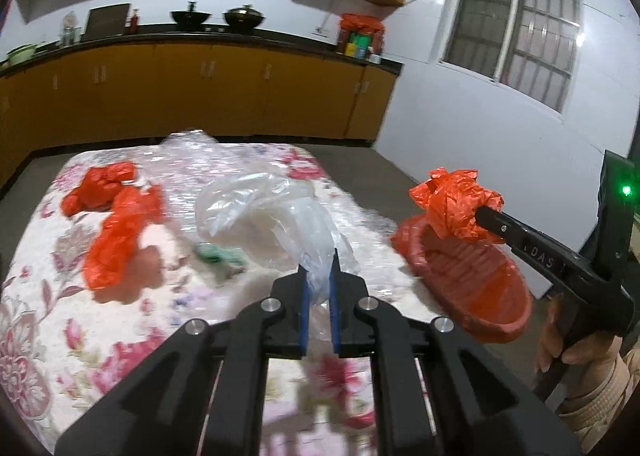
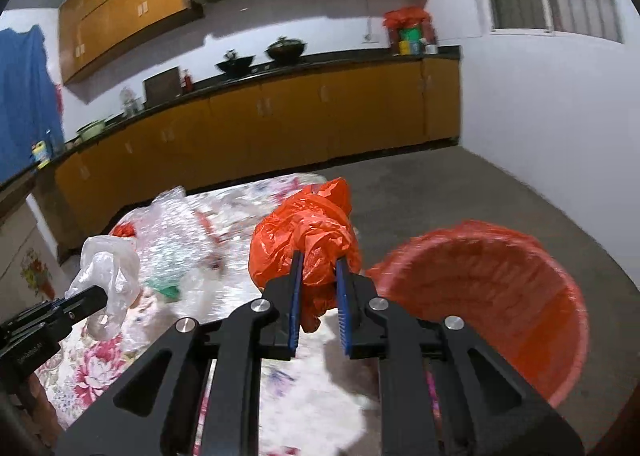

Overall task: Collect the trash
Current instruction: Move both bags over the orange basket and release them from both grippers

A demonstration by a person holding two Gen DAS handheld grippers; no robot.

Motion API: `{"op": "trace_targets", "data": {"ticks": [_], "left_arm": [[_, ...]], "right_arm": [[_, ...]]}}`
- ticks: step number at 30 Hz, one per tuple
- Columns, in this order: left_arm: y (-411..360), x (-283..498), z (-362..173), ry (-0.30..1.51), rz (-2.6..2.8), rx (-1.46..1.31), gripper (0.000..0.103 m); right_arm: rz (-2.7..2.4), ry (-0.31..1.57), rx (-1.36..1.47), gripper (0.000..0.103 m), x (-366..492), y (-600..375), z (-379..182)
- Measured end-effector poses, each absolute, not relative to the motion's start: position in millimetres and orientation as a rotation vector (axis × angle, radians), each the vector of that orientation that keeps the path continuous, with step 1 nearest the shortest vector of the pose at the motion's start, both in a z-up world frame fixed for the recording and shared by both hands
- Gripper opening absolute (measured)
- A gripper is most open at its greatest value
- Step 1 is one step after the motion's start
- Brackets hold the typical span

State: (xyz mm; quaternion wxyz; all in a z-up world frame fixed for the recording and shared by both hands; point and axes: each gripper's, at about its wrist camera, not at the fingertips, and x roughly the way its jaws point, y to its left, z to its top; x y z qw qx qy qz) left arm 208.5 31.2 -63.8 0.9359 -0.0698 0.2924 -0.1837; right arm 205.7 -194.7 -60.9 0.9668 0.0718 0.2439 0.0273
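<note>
My left gripper (image 1: 319, 256) is shut on a clear plastic bag (image 1: 260, 211) and holds it above the floral table (image 1: 48, 316). It also shows in the right wrist view (image 2: 102, 298), with the clear bag (image 2: 106, 264) bunched at its tip. My right gripper (image 2: 318, 260) is shut on a crumpled red plastic bag (image 2: 304, 232), held beside the red trash bin (image 2: 500, 288). In the left wrist view the right gripper (image 1: 480, 211) holds the red bag (image 1: 456, 203) just over the bin (image 1: 472, 280) rim.
Two more red bags (image 1: 116, 232) lie on the table's left side. Bubble wrap (image 1: 192, 159) and a small green scrap (image 1: 220, 254) lie near the middle. The bin stands on the floor off the table's right edge. Kitchen cabinets (image 1: 200, 91) run along the far wall.
</note>
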Motion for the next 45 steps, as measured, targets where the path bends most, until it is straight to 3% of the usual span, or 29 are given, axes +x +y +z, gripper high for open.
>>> {"op": "trace_targets", "data": {"ticks": [32,35,37,41,45], "left_arm": [[-175,259,-77,0.658,-0.771,0.013,0.011],[-182,265,-82,0.664,-0.756,0.011,0.029],[-183,270,-86,0.678,-0.740,0.007,0.037],[-168,274,-94,0.699,-0.689,0.007,0.043],[-138,267,-96,0.676,-0.586,0.018,0.058]], "right_arm": [[-0.288,0.424,0.299,0.016,159,-328,-69],[-0.282,0.425,0.307,0.029,162,-332,-69],[-0.283,0.422,0.312,0.045,163,-336,-70],[-0.299,0.419,0.301,0.049,157,-338,-71],[-0.321,0.426,0.277,0.055,151,-337,-74]]}}
